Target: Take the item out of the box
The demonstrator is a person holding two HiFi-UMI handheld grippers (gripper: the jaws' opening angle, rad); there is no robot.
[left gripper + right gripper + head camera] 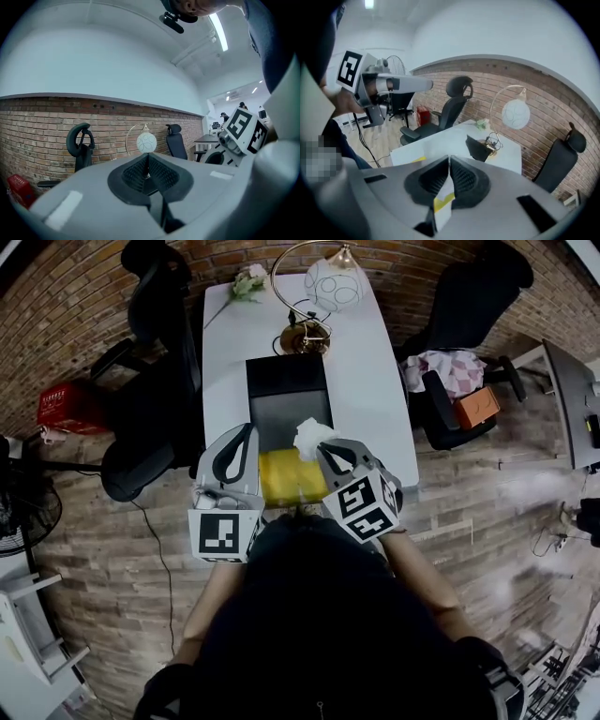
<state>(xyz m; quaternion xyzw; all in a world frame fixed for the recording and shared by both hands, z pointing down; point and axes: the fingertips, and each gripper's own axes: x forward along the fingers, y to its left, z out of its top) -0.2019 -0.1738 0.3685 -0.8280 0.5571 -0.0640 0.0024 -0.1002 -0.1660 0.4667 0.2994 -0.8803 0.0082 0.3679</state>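
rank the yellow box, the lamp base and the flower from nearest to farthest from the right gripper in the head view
1. yellow box, just left of the right gripper, which grips the white item.
2. lamp base, toward the table's far end.
3. flower, at the far left corner.

count — grippers [246, 435] [325, 454] 2 | lamp [335, 282] 1 | yellow box [281, 479] 1 | tissue [310, 434] 1

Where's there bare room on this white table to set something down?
Bare strips of the table run either side of the black case, the right one wider. Crowded: the far end with lamp and flower, the near edge with the yellow box.
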